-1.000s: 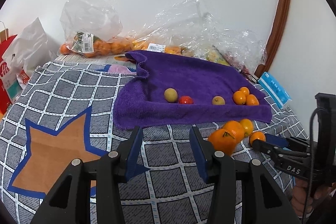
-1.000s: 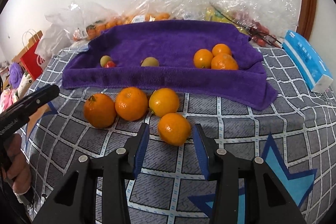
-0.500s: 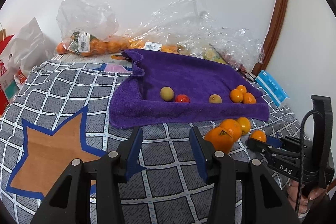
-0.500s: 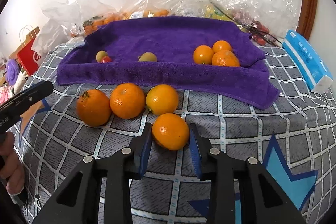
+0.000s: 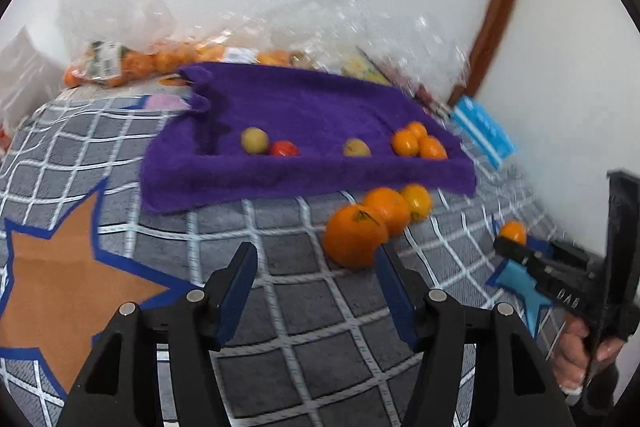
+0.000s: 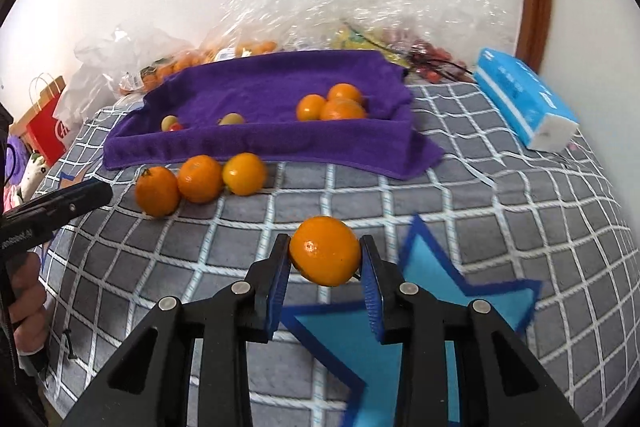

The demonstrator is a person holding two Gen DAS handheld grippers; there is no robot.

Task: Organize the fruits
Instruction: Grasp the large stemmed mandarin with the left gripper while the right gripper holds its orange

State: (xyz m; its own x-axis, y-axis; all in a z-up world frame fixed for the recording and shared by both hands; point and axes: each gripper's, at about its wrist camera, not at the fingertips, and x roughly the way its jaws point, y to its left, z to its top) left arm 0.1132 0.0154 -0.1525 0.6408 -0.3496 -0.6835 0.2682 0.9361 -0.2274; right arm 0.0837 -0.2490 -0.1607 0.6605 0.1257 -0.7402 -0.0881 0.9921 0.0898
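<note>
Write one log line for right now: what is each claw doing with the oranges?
right claw: shut on orange | left claw: opening, empty | three oranges: on blanket, beside purple towel

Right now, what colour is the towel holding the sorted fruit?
Deep purple; the fuzzy towel shows best in the right wrist view.

Right claw (image 6: 325, 265) clamped on something, angled downward; left claw (image 5: 316, 283) empty, jaws opening.

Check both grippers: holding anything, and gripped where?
Right gripper is shut on an orange, pads on its opposite sides. Left gripper is opening with nothing between its pads.
</note>
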